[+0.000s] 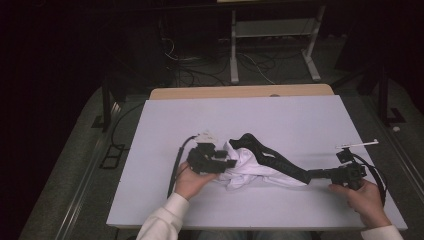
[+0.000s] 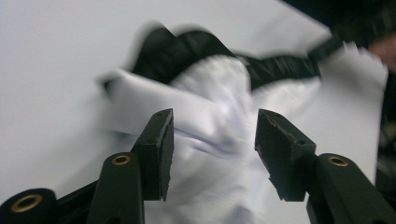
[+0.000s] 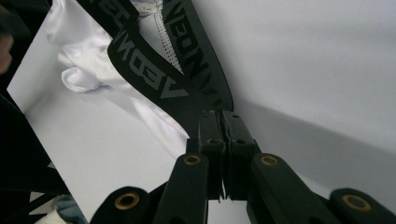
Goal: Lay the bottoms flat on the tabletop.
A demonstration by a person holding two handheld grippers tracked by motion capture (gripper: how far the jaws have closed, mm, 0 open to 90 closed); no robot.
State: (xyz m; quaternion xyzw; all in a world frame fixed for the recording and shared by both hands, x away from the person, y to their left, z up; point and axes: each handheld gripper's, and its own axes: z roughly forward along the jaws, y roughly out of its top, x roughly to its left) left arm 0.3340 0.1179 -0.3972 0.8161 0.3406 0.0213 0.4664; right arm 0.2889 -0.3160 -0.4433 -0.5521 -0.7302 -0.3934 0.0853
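Note:
A crumpled white garment (image 1: pixel 245 167) with a black lettered waistband (image 1: pixel 280 161) lies on the white table (image 1: pixel 280 120). My right gripper (image 1: pixel 316 175) at the right is shut on the waistband (image 3: pixel 187 88), pulling it out taut toward the right. My left gripper (image 1: pixel 231 162) is open at the garment's left side. In the left gripper view its jaws stand apart with white cloth (image 2: pixel 215 140) between and behind them, and the left gripper (image 2: pixel 214 149) is not closed on it.
The table's wooden far edge (image 1: pixel 240 92) shows beyond the white top. Behind it, on the dark floor, stand a metal frame (image 1: pixel 272 40) and loose cables (image 1: pixel 200 70). The person's hands hold both grippers near the front edge.

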